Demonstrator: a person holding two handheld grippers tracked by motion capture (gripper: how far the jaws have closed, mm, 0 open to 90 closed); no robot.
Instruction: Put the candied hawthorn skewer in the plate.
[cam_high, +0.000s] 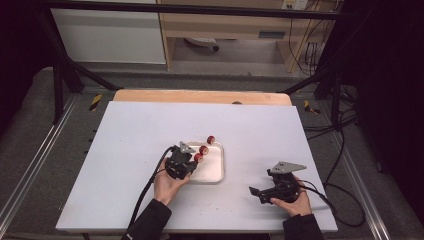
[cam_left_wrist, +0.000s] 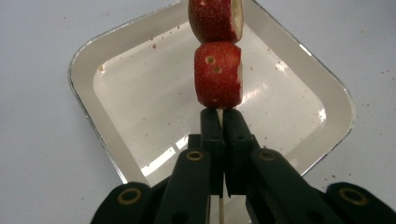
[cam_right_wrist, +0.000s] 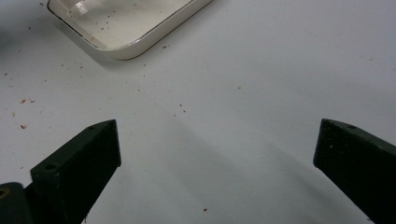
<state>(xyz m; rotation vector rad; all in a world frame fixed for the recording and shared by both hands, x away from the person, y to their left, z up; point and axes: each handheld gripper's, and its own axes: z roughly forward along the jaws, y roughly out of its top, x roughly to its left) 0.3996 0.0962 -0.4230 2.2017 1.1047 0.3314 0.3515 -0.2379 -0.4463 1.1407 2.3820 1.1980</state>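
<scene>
On the white desk (cam_high: 150, 150), a shallow cream-white enamel tray (cam_high: 212, 175) with rounded corners is seen near the middle, slightly toward the person's side. In the left gripper view the tray (cam_left_wrist: 84, 79) is seen from above at an angle, its floor bare apart from scattered reddish crumbs. Similar crumbs are noted on the desk (cam_right_wrist: 261, 70) in the right gripper view, where one corner of the tray (cam_right_wrist: 126, 49) lies at upper left.

The right tool (cam_high: 260, 192) is held low over the desk at the person's right, well apart from the tray. Its two black jaws are seen standing wide apart in the right gripper view, with bare desk between them; the right tool (cam_right_wrist: 217, 149) is recorded as open and holding nothing.

The left tool (cam_high: 192, 160) is held at the near-left edge of the tray. In the left gripper view the jaws of the left tool (cam_left_wrist: 223, 123) are pressed together on a thin wooden skewer (cam_left_wrist: 220, 205), which passes between them lengthwise.

Red fruit pieces are threaded on the skewer beyond the jaws. In the high view three red pieces (cam_high: 204, 149) are seen in a slanted line over the tray's far-left corner. In the left gripper view the nearest piece (cam_left_wrist: 218, 74) sits just beyond the jaw tips, above the tray floor; a second piece (cam_left_wrist: 215, 19) touches it farther along. Pale cut flesh is seen at their right sides, and small holes in the red skin.
</scene>
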